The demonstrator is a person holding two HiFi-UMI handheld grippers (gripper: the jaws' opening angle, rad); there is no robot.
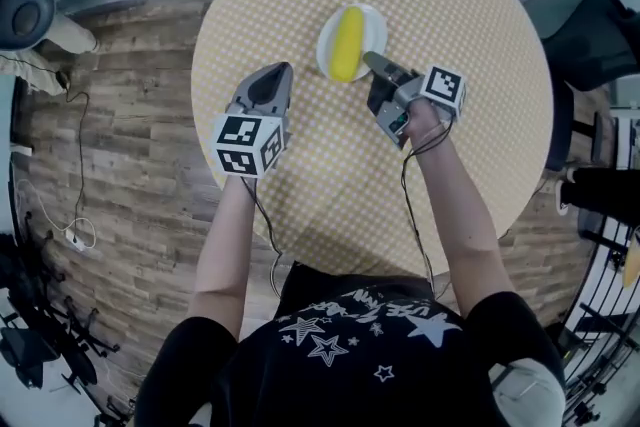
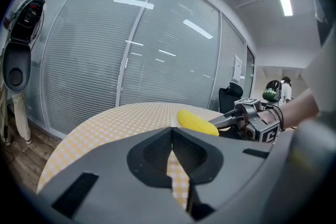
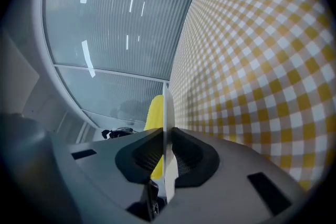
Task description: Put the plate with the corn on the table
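While the smooth yellow corn [image 1: 347, 43] lies with its long axis pointing away from the person on the round white plate [image 1: 324, 53], just ahead of the right gripper [image 1: 372, 62], that gripper's jaws clamp the plate's rim over the checkered table [image 1: 460, 5], and the left gripper [image 1: 276, 75], closed on nothing, hovers to the plate's left.

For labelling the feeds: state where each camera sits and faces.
Head view: on the head, facing steeply down at the table; both forearms show.
Left gripper view: on the left gripper, facing across the table; shut fingers show.
Right gripper view: on the right gripper, rolled sideways; fingers clamp the plate.
All share the corn.
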